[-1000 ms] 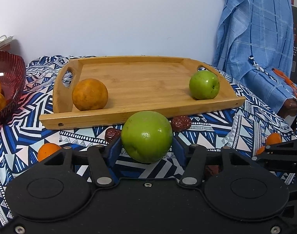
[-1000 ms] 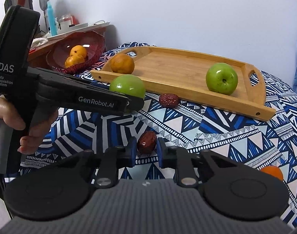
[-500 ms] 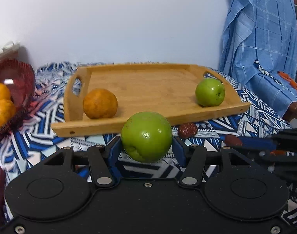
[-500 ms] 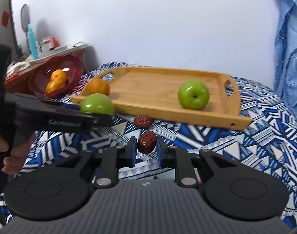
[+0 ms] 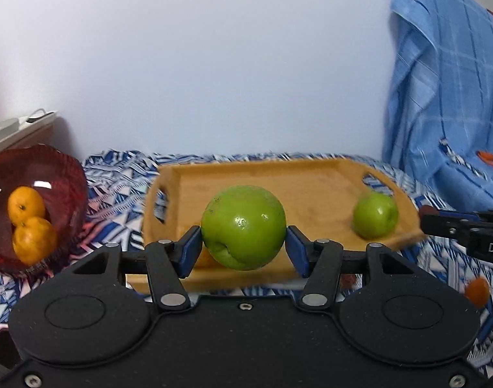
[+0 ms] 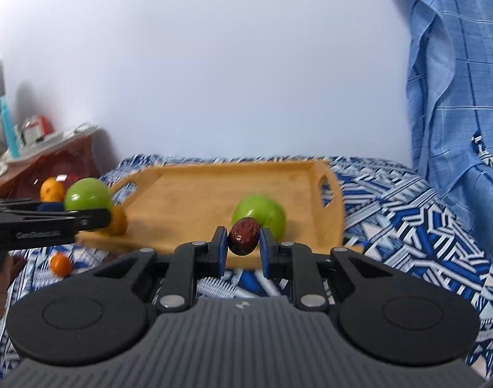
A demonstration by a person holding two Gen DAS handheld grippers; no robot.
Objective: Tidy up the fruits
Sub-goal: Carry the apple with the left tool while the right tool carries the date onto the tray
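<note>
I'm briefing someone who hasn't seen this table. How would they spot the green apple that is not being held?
Find the wooden tray on the patterned cloth. A green apple rests inside it near the right-hand handle. Unlike the other green apple, clamped in the left gripper, it sits free on the wood, and the tray's other fruit is orange.

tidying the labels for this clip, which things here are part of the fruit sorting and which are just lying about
Part of the job:
- green apple in left claw
- red date in right claw
- wooden tray
- second green apple
- red bowl of oranges

Lying about:
- blue checked cloth
- shelf clutter
</note>
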